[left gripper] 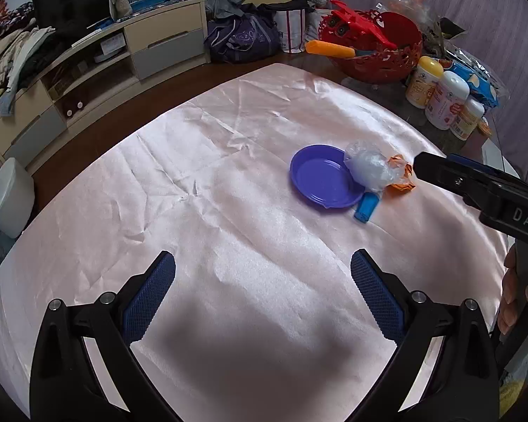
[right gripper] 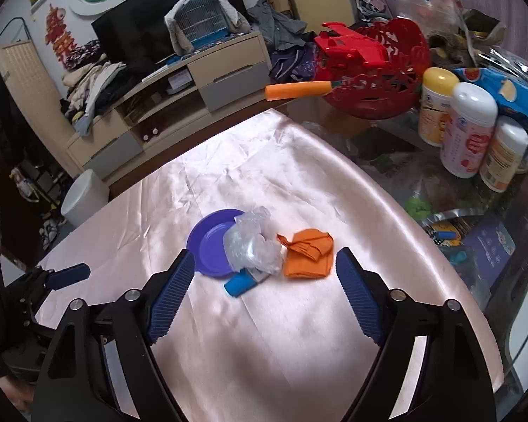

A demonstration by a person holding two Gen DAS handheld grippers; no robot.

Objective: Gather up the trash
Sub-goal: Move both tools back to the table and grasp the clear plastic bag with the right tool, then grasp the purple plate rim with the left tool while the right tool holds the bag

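A pale pink satin cloth (left gripper: 228, 211) covers the table, creased along its fold lines. Near the middle of it sits a small purple plate (left gripper: 322, 176), empty inside, with the trash gathered against its right side: a crumpled clear plastic bag (left gripper: 371, 167) that leans over the plate's rim, an orange piece of paper (right gripper: 308, 255) lying just beside the bag on the cloth, and a small blue lighter (left gripper: 366, 207) lying flat at the plate's near edge, partly tucked under the bag. The left gripper (left gripper: 263, 286) hovers low over bare cloth, well short of the plate, its blue ribbed fingers (left gripper: 149, 297) spread wide apart and holding nothing. The right gripper (right gripper: 265, 286) hangs above the cloth just in front of the trash, its fingers also wide apart and empty, with the bag, the lighter and the orange paper all lying in the gap ahead of them; nothing is touched. In the left view the right gripper reaches in from the right, its tip close to the orange paper. At the far right edge of the table stand a red basket (left gripper: 380, 52) holding a red toy, and a cluster of white bottles (right gripper: 470, 130). Beyond the table are a low beige cabinet (right gripper: 200, 84) piled with clothes and a white bin (left gripper: 8, 197) on the floor.
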